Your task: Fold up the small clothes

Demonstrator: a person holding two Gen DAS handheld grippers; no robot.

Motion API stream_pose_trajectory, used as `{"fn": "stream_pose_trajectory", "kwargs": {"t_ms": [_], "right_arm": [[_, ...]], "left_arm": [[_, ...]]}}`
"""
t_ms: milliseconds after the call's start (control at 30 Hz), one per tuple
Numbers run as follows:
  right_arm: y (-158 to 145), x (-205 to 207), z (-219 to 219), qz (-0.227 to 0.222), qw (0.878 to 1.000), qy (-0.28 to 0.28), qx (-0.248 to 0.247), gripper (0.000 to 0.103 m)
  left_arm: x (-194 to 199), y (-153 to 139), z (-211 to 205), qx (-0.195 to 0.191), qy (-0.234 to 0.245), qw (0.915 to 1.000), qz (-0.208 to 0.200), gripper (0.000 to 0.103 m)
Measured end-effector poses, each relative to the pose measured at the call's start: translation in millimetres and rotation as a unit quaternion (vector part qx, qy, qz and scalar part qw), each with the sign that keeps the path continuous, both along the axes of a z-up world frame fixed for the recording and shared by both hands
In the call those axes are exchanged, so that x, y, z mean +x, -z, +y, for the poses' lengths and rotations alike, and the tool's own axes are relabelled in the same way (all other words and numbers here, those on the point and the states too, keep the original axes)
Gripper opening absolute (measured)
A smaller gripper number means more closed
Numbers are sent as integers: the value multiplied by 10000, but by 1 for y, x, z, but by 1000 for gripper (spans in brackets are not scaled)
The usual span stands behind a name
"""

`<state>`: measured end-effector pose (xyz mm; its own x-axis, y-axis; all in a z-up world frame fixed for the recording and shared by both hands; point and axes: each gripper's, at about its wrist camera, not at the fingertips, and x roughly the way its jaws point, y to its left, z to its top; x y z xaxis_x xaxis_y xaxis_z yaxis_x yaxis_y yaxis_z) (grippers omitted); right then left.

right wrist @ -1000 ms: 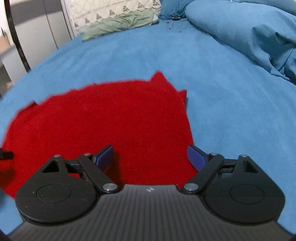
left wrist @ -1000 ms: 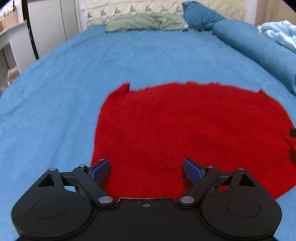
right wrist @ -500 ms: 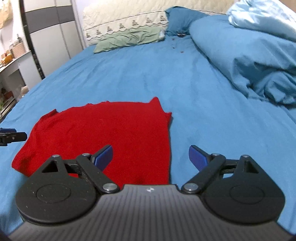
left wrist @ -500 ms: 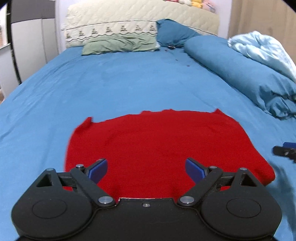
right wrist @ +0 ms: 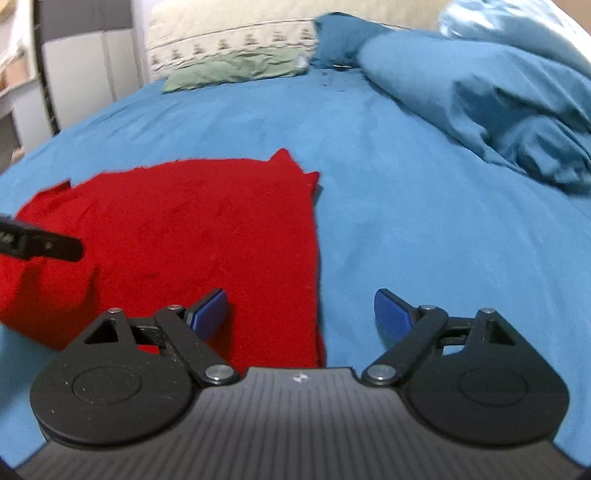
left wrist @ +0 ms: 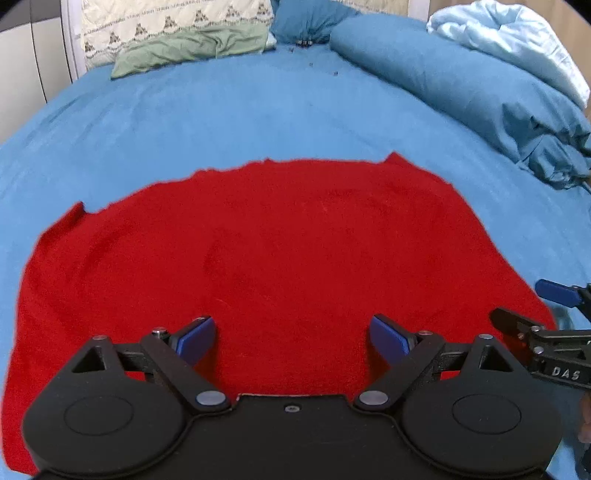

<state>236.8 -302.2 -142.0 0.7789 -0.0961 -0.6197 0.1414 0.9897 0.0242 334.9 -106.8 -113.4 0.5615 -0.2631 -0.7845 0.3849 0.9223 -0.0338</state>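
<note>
A red garment lies flat on the blue bed sheet. My left gripper is open and empty, hovering over the garment's near edge. The right gripper shows at the right edge of the left wrist view, by the garment's near right corner. In the right wrist view the garment lies to the left, and my right gripper is open and empty, straddling the garment's right edge. The left gripper's finger pokes in from the left.
A rolled blue duvet with a light blue blanket lies along the right side of the bed. A green pillow and a cream headboard cushion are at the far end. A wardrobe stands at the left.
Both grippers have dropped back closer to the garment after pulling away half a second ago. The two grippers now stand nearer each other. Both stay open.
</note>
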Motion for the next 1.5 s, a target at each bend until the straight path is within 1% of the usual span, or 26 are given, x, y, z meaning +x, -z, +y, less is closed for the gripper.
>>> {"fn": "stream_pose_trajectory", "kwargs": {"t_ms": [33,67,233,300,333,367,400,433,500,600,667,700,800,900,933,1000,1067,1100,1133,1200,1267,1333,1367,1433,1467,1500], "right_arm": [[3,4,0,55,10000,-75,6,95],[8,9,0,136,9997,-169,90,88],[15,19,6,307,9983,-356,343,86],[13,20,7,323,9974,-499,416,72],[11,21,8,329,9970,-563,419,69],[10,21,8,351,9966,-621,411,61],[9,21,8,378,9961,-670,433,49],[8,21,8,393,9957,-683,494,45],[5,22,4,427,9951,-554,698,32],[-1,26,-7,523,9897,-152,1321,26],[-9,29,-10,558,9849,108,1634,25],[-15,30,-10,548,9827,196,1758,25],[-44,35,-3,330,9775,280,2065,24],[-88,50,26,-49,9760,-48,2176,24],[-101,58,41,-130,9756,-246,2177,24],[-124,74,84,-200,9737,-832,2112,24],[-135,88,132,-214,9685,-1543,1942,24],[-136,94,158,-177,9638,-1926,1834,24],[-132,103,189,-12,9567,-2355,1713,24],[-107,120,241,513,9454,-2836,1519,24],[-70,134,287,1044,9384,-3061,1215,24],[-40,142,313,1380,9359,-3107,923,24],[-31,141,321,1387,9365,-3136,738,27],[-32,138,327,1269,9383,-3156,627,42],[-37,136,325,1269,9351,-3242,667,69],[-41,132,323,1234,9333,-3301,691,88]], "left_arm": [[2,4,-2,0,-5,10000,41,94],[5,8,-4,27,-12,10000,62,94],[9,15,-14,263,-51,9996,10,94],[11,18,-17,371,-83,9993,27,95],[13,19,-18,415,-91,9991,63,96],[15,21,-19,455,-104,9989,83,98],[16,22,-20,497,-121,9987,81,98],[16,23,-21,529,-134,9985,76,99],[19,26,-23,571,-163,9982,79,100],[23,28,-24,574,-180,9981,147,101],[26,26,-21,530,-165,9982,229,101],[27,23,-17,436,-182,9986,251,100],[28,11,5,326,-198,9989,255,97],[21,-9,48,276,-263,9993,-9,97],[18,-16,66,253,-344,9990,-103,97],[7,-25,107,216,-511,9982,-231,97],[-7,-28,149,202,-691,9969,-315,97],[-14,-27,167,215,-773,9963,-322,97],[-22,-25,182,220,-840,9958,-303,97],[-36,-17,208,151,-873,9959,-170,97],[-48,-9,226,54,-892,9960,-57,97],[-58,-3,238,-30,-910,9958,-21,97],[-62,-2,242,-104,-917,9957,-22,97],[-66,-3,248,-320,-913,9953,-34,97],[-66,-4,249,-407,-927,9948,-51,97],[-66,-6,249,-501,-928,9944,-81,97]]}}
